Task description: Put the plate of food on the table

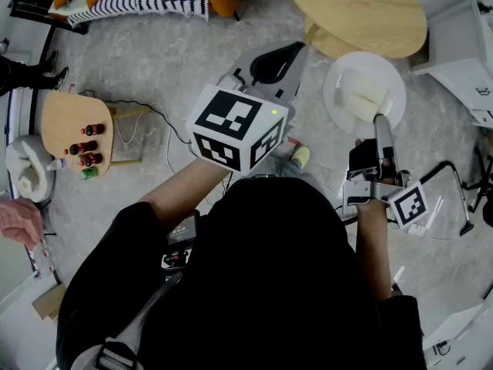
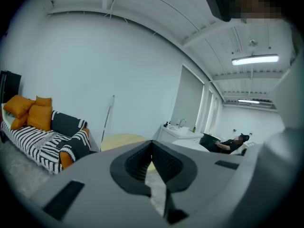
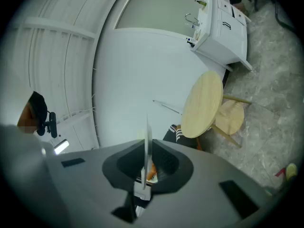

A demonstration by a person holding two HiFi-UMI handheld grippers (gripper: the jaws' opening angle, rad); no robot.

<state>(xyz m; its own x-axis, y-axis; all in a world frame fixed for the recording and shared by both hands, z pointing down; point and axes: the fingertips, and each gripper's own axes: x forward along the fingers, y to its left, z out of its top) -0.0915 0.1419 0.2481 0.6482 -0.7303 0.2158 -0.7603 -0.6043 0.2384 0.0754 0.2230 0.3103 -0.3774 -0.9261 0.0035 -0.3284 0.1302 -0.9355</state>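
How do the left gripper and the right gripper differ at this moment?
The right gripper is shut on the rim of the white plate; the left gripper has its jaws together on nothing. The right gripper reaches toward the round wooden table; the left gripper is over the floor, apart from the plate. Both carry a cube with square markers.
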